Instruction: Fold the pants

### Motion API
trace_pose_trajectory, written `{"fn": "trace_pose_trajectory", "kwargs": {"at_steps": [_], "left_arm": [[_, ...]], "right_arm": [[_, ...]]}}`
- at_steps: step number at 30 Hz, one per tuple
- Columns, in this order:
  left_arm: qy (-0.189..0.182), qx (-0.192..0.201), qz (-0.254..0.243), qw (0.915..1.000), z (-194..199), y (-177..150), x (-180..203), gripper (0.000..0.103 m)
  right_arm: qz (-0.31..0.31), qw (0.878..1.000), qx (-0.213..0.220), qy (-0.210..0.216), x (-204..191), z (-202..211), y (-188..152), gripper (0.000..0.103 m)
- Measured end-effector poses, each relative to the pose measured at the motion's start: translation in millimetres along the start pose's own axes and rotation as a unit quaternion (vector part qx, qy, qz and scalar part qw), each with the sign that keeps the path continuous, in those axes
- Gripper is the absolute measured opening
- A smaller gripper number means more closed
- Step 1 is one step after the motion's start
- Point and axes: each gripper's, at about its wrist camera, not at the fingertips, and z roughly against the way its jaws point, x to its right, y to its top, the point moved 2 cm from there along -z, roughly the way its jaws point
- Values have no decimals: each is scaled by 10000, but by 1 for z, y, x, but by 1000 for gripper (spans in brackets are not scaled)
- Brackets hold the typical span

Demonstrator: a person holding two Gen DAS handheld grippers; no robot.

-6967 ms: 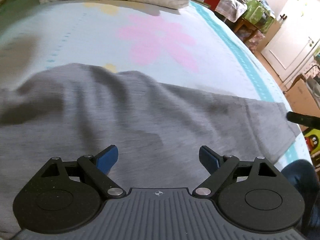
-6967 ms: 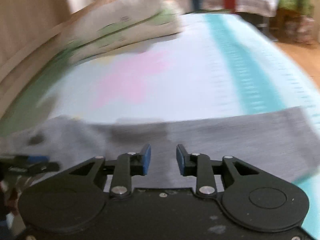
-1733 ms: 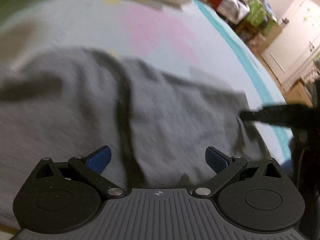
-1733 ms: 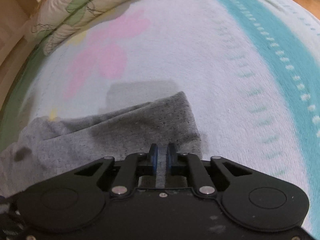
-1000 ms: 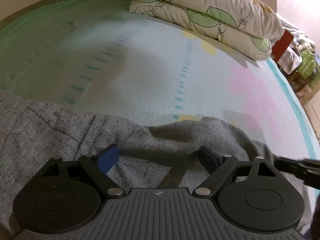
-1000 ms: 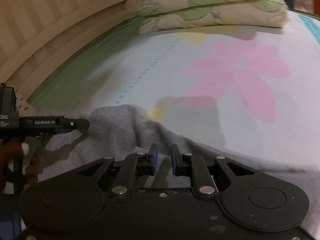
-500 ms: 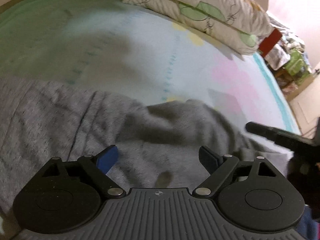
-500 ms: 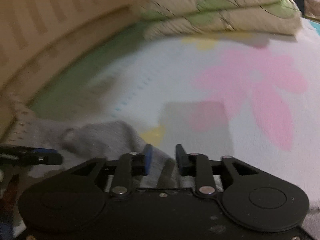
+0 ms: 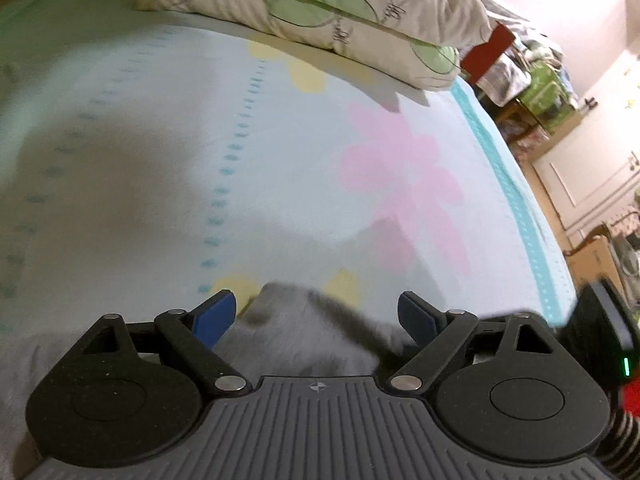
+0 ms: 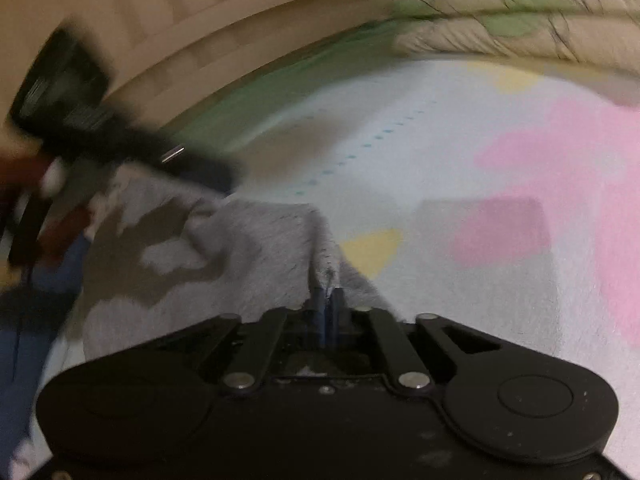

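Grey pants (image 9: 304,336) lie bunched on the bed at the bottom of the left wrist view. My left gripper (image 9: 316,314) hovers just over them, open wide, blue pads apart and touching no cloth. In the right wrist view the pants (image 10: 256,248) spread to the left with a folded corner raised. My right gripper (image 10: 328,304) has its jaws closing tight, and a pinched ridge of the grey fabric stands between the pads. The left gripper shows there as a dark blur (image 10: 120,140) above the cloth. The right gripper's body (image 9: 600,320) sits at the left wrist view's right edge.
The bed sheet (image 9: 280,160) is pale blue with a pink flower, yellow spots and a teal stripe. Stacked leaf-print pillows (image 9: 320,4) lie at its far end. A beige headboard (image 10: 200,20) runs along the left. Cluttered furniture and a door (image 9: 580,160) stand beyond the bed's right side.
The right gripper opened slightly, then shut on a ridge of the pants. The left gripper lifted and tilted up, so less cloth and more sheet shows; it stayed open.
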Motion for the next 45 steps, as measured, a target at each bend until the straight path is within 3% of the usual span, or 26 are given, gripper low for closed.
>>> {"fn": "trace_pose_trajectory", "kwargs": {"at_steps": [5,15,17,20,21,24,29,34,37,40,41,45], "left_arm": [[111,-342,-305,9989,-26,15,15,88],[581,-1043,-817,9895,-67,17,22,88],[844,-830,-807,9897,-68,17,15,88],[1631,-197,-858,9827,-58,24,0,88],[1717,-28,-724,9825,-52,26,-7,88],[1576,334,-325,9864,-26,26,-16,88],[1437,672,-510,9860,20,0,0,88],[1576,288,-297,9866,32,-56,-10,88],[1469,-230,75,9889,29,-92,-31,88],[1493,-205,-527,9872,39,-107,-23,88],[1478,-173,-554,9873,44,-107,-20,89],[922,185,191,9954,76,-109,-25,89]], "right_arm": [[578,9977,205,-296,-35,11,-12,5],[855,9949,251,-475,-47,13,-21,6],[765,9954,279,-509,-45,17,-20,8],[470,9888,465,-1338,-39,20,-21,14],[335,9861,541,-1532,-36,22,-19,14],[136,9836,831,-1592,-39,35,-13,15],[200,9922,704,-1008,-57,24,-5,14],[21,9935,239,-1112,-51,-18,14,14],[-369,9888,-113,-1442,-28,-42,22,3],[-725,9861,-165,-1487,-20,-44,31,4],[-767,9845,-181,-1567,-21,-42,34,9],[-806,9845,43,-1557,-40,-16,38,13]]}}
